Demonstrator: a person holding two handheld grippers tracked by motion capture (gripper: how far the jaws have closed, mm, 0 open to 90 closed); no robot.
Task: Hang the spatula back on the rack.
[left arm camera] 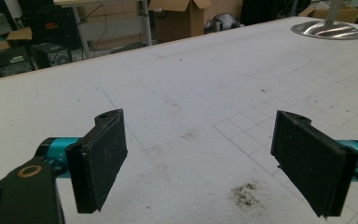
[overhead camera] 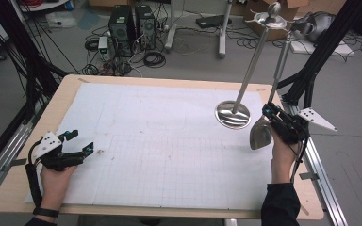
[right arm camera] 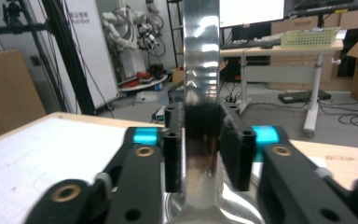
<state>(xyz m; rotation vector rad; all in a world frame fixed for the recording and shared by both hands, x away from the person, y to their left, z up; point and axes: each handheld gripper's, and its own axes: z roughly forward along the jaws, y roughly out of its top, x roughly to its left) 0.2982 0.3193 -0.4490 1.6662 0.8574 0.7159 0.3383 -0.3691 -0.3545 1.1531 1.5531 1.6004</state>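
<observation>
A shiny metal ladle (overhead camera: 260, 134) stands upright at the table's right edge, its bowl low and its long handle rising toward the back. My right gripper (overhead camera: 268, 113) is shut on the handle just above the bowl. In the right gripper view the flat handle (right arm camera: 200, 70) runs up between the two black pads of that gripper (right arm camera: 200, 140), which sit against its sides. At the front left, my left gripper (overhead camera: 81, 141) hovers low over the white mat, open. Between its pads (left arm camera: 98, 158) there is only mat.
A metal stand with a round base (overhead camera: 233, 114), also seen far off (left arm camera: 328, 30), and a tall pole with a top disc (overhead camera: 269, 19) stands just left of the ladle. A white gridded mat (overhead camera: 160, 141) covers the wooden table. Black frame bars flank both sides.
</observation>
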